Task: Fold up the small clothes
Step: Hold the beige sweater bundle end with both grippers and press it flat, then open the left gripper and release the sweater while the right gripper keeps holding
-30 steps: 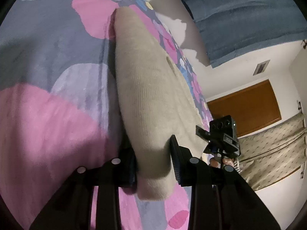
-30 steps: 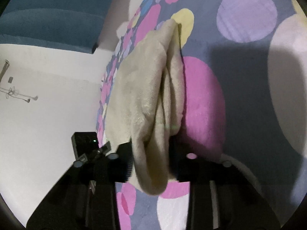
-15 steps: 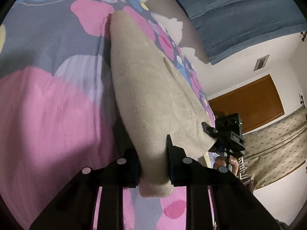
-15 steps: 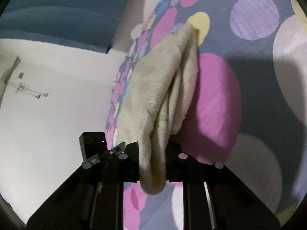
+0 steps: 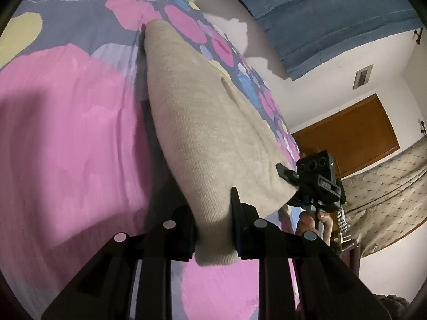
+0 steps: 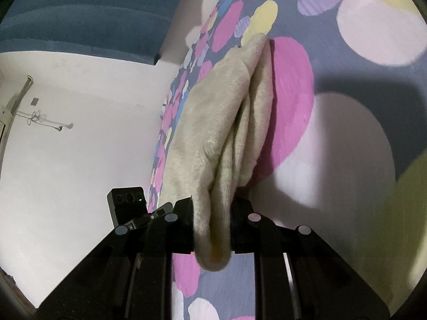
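A small beige knitted garment (image 5: 202, 133) is stretched above the spotted bedsheet (image 5: 66, 133), held by both grippers. My left gripper (image 5: 213, 213) is shut on one near corner, the knit bunched between its black pads. At the right of the left wrist view the other gripper (image 5: 315, 178), held by a hand, pinches the opposite corner. In the right wrist view the beige garment (image 6: 213, 133) hangs in folds, and my right gripper (image 6: 212, 213) is shut on its bunched edge. The left gripper (image 6: 128, 208) shows there at lower left.
The bedsheet (image 6: 347, 106) carries pink, lilac, yellow and blue spots on grey. A blue headboard (image 5: 320, 13) stands at the far end. A white wall (image 6: 80, 133), a brown door (image 5: 352, 133) and a patterned curtain (image 5: 387, 192) surround the bed.
Both grippers closed tighter on the garment and drew its near edge up and back, so more of the sheet shows under it. The cloth is pulled tauter between them.
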